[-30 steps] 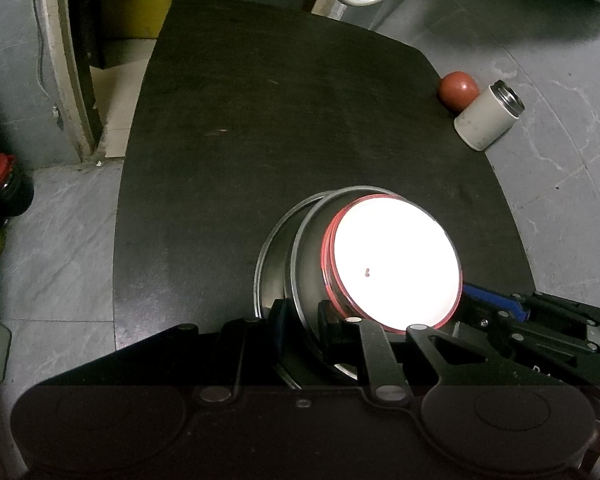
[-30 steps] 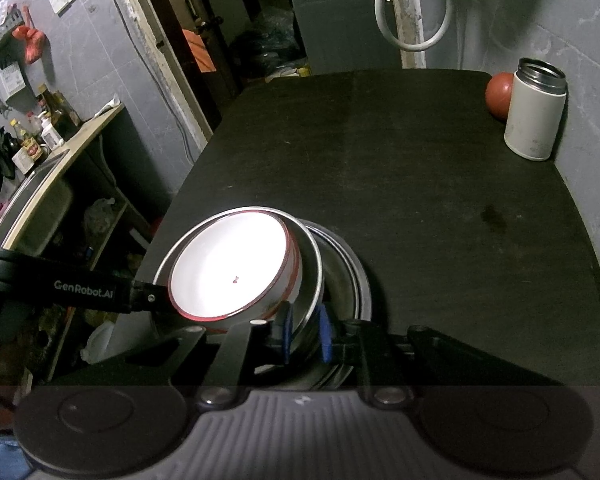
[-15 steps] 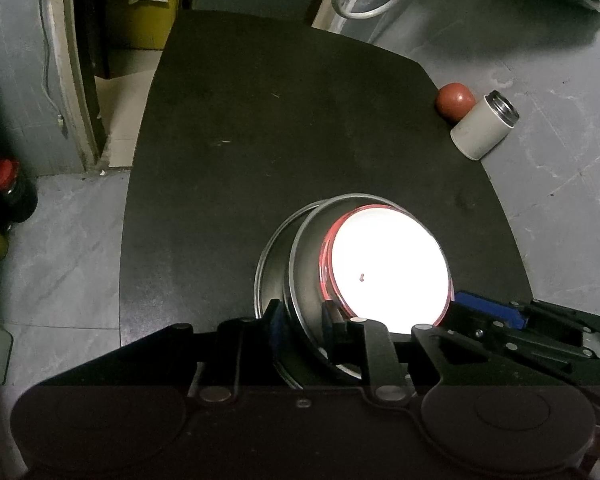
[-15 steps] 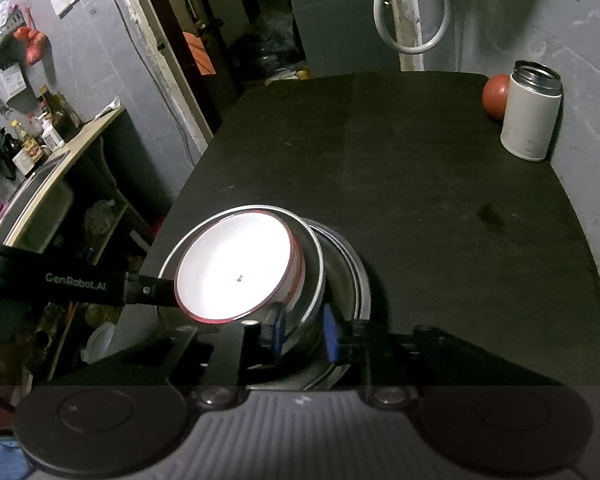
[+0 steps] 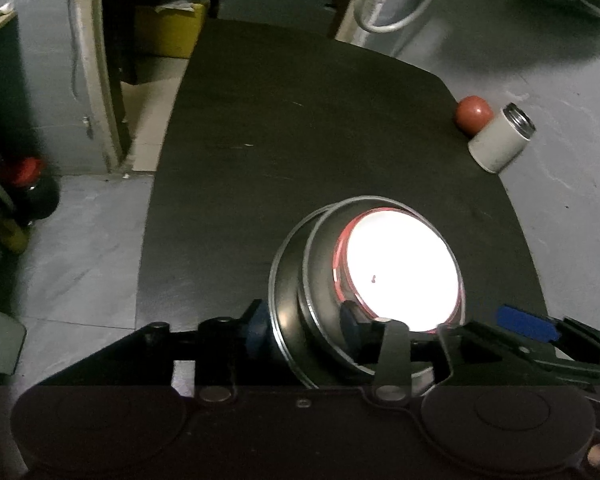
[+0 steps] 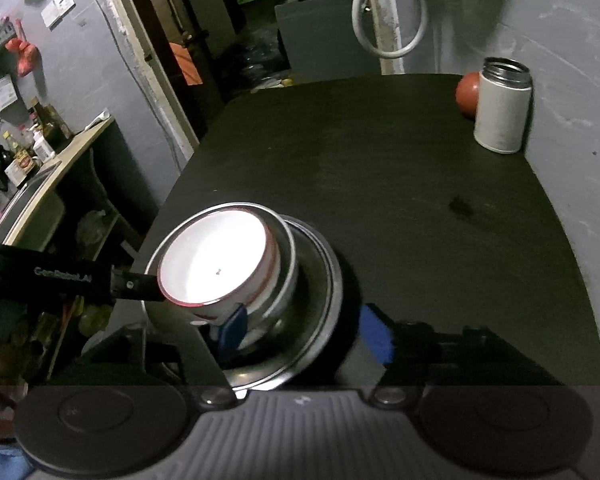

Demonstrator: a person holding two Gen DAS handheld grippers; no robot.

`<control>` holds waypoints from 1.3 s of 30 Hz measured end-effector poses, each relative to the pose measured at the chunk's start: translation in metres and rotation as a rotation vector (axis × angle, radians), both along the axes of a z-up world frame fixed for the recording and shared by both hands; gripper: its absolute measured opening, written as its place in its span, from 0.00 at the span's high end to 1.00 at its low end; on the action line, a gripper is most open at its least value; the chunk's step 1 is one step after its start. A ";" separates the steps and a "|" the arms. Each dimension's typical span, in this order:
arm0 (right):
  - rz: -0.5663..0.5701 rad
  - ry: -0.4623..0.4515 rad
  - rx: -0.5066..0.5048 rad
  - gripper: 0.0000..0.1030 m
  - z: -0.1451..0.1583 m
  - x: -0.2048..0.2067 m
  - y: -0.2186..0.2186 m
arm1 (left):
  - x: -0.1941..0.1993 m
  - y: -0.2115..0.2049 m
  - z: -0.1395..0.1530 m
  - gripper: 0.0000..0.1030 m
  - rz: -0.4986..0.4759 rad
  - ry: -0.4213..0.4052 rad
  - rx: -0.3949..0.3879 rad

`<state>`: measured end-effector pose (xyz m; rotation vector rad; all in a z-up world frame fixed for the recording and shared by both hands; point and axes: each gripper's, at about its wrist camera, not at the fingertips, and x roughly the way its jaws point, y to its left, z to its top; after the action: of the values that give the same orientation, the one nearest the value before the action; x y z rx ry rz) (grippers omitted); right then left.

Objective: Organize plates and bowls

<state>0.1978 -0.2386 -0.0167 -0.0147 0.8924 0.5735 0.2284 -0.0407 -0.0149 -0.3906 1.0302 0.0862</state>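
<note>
On the near part of the black table stands a stack. A white red-rimmed bowl sits inside a steel bowl, which rests on a steel plate. My left gripper is open, its fingers either side of the near rims of the plate and steel bowl. My right gripper is also open. One of its blue pads lies against the steel bowl's wall and the other outside the plate's rim.
A white canister with a steel mouth and a red ball stand at the table's far right corner by the grey wall. A doorway and a cluttered counter lie to the left.
Both grippers were shut on the stack's rims and have now opened. The stack looks a little farther from both cameras.
</note>
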 end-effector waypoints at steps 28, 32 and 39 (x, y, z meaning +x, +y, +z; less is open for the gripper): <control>-0.048 -0.089 0.056 0.07 0.007 -0.019 -0.014 | -0.034 -0.010 0.013 0.10 0.031 -0.124 0.060; -0.080 -0.094 0.048 0.04 0.009 -0.025 -0.011 | -0.036 -0.005 0.013 0.09 0.012 -0.128 0.052; -0.145 -0.098 0.044 0.02 0.013 -0.040 -0.005 | -0.041 0.004 0.017 0.09 -0.054 -0.134 0.049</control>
<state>0.1580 -0.2432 -0.0033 0.0606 0.7789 0.4532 0.1877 -0.0371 0.0016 -0.3197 0.9046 0.0357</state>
